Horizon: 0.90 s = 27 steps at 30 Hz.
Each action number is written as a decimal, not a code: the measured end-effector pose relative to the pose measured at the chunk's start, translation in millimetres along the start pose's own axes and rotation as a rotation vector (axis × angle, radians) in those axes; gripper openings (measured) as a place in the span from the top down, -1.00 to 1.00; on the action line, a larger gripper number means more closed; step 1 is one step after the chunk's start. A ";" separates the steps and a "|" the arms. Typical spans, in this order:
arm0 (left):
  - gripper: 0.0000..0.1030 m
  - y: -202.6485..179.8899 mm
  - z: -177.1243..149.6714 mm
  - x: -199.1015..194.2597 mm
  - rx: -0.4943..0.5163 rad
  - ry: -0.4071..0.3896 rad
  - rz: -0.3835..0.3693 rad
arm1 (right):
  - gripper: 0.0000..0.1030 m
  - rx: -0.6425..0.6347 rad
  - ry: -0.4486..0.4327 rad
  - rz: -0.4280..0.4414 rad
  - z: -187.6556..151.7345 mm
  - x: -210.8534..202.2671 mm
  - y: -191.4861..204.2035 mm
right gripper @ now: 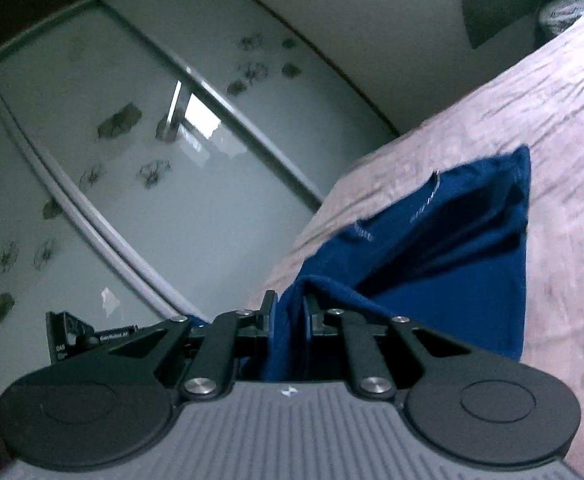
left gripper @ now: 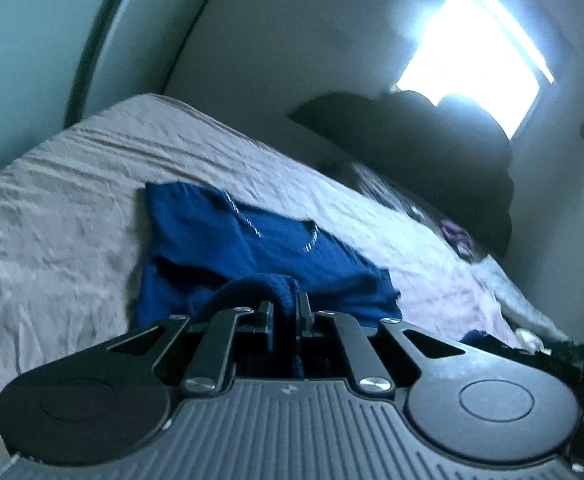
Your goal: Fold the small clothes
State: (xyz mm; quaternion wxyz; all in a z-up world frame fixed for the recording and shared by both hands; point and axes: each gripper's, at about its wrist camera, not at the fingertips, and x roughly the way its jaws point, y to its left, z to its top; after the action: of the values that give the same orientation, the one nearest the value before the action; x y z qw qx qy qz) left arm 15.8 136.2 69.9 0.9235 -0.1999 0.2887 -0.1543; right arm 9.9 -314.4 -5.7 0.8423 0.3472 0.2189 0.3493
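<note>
Cloth, deep blue and soft-looking, one garment [left gripper: 252, 252] only, lying crumpled on a bed [left gripper: 60, 216] with its near edge lifted. Thin pale stitching in short curved lines across the fabric. Near edge bunched into a thick rolled fold and pinched in the left claw [left gripper: 286, 308], black metal fingers pressed together on the fabric. Another part of the same near edge pinched in the right claw [right gripper: 290, 312], jaws closed on a flat vertical pleat of blue [right gripper: 432, 248] running down between them. Two claws in all, each with black linkage bars, silver screws, two round black discs and a grey ribbed body.

Bed sheet pale pinkish-grey, heavily wrinkled, matte. Dark rounded shape [left gripper: 432, 152], perhaps a pillow or bedding, at the far right of the bed, too blurred to name. Small heap of pale and purplish fabric [left gripper: 456, 236] just below it. Bright window [left gripper: 472, 64] on the far wall. Glossy frosted sliding doors [right gripper: 132, 160] to the left in the right wrist view, grey metal frames, scattered dark leaf and flower prints.
</note>
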 end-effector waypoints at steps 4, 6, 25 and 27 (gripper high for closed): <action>0.83 1.9 19.7 16.8 -0.004 -0.025 0.023 | 0.76 0.033 -0.060 -0.005 20.1 10.3 -16.5; 0.83 1.0 29.7 26.7 0.000 -0.031 0.030 | 0.76 0.063 -0.088 -0.003 30.2 16.5 -27.3; 0.83 16.7 101.5 173.6 0.033 0.046 0.150 | 0.76 0.216 -0.134 -0.108 105.2 114.8 -132.4; 0.83 27.3 106.2 192.2 0.010 0.063 0.169 | 0.76 0.237 -0.139 -0.131 112.0 124.9 -147.5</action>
State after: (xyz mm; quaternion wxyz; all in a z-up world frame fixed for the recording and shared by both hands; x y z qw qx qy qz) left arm 234.6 112.8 46.8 0.9246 -0.1653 0.3328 -0.0833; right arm 225.2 -346.3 -56.1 0.8296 0.4523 0.2220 0.2406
